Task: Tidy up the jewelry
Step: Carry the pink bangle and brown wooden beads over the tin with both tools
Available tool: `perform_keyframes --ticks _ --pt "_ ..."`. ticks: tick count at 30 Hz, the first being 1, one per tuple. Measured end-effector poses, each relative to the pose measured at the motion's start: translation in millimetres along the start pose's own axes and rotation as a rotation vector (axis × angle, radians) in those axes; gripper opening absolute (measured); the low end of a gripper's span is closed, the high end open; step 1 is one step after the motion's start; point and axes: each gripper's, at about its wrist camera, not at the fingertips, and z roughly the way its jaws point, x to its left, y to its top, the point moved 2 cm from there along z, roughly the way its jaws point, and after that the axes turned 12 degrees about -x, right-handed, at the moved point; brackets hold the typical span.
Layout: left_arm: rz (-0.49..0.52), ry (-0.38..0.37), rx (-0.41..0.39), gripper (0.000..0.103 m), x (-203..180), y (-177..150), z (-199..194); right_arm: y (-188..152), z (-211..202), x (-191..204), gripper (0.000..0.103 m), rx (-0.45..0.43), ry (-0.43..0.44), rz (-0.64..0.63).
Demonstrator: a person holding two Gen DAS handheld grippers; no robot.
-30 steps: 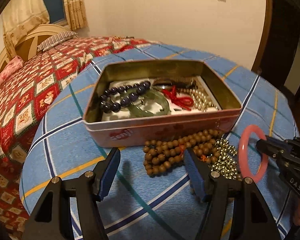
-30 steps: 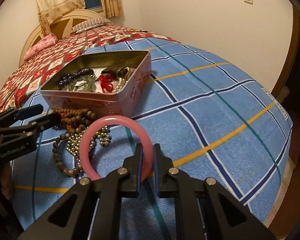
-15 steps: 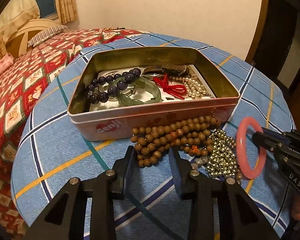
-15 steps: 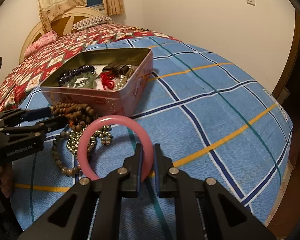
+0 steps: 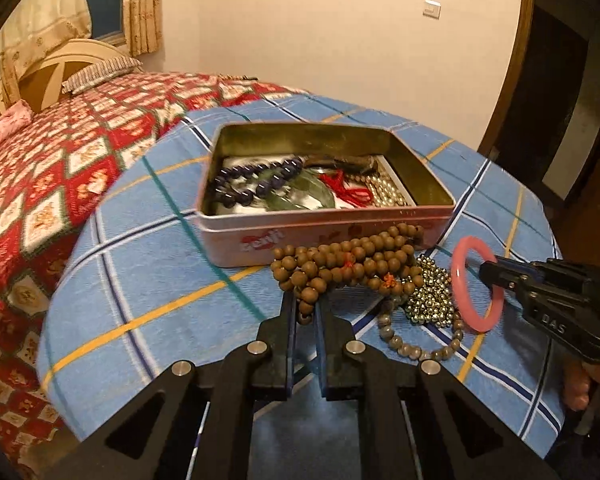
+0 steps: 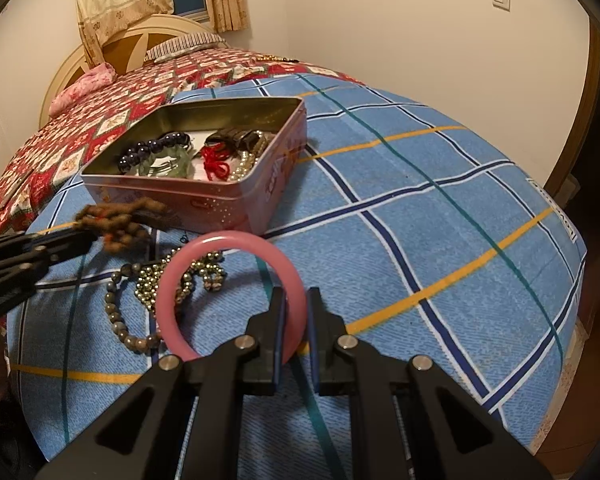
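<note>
Our left gripper [image 5: 305, 304] pinches the wooden beads [image 5: 342, 266] lying just near of the tin [image 5: 324, 232], while our right gripper [image 6: 296, 300] clamps the pink bangle [image 6: 230, 296] to their right.

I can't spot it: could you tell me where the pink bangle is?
The right gripper holds the pink bangle above the silver beads.

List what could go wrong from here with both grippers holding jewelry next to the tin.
1. The left gripper pinches only a few beads of the brown wooden bead strand; the rest may slip free or drag the gold bead chain lying against it.
2. The right gripper grips the pink bangle by a short section of rim, so it could pivot or drop.
3. The hanging strand could catch the rim of the tin.
</note>
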Motion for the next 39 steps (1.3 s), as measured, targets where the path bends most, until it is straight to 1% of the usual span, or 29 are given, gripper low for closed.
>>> perform_keyframes --ticks 5,9,14,25,39 --pt "-0.006 0.037 -0.049 0.007 12 8 -17 1 -1 1 0.012 -0.006 -0.003 -0.003" --pt "-0.012 0.050 -0.058 0.007 17 9 -19 2 -6 1 0.012 -0.030 -0.008 -0.009" --pt "-0.017 0.053 -0.065 0.007 18 10 -22 5 -11 -2 0.012 -0.048 0.011 0.023" --pt "-0.001 0.050 -0.109 0.007 15 28 -31 29 -22 7 0.012 -0.102 0.028 -0.002" --pt "0.024 0.064 -0.124 0.007 15 48 -23 55 -13 19 0.012 -0.122 0.046 -0.038"
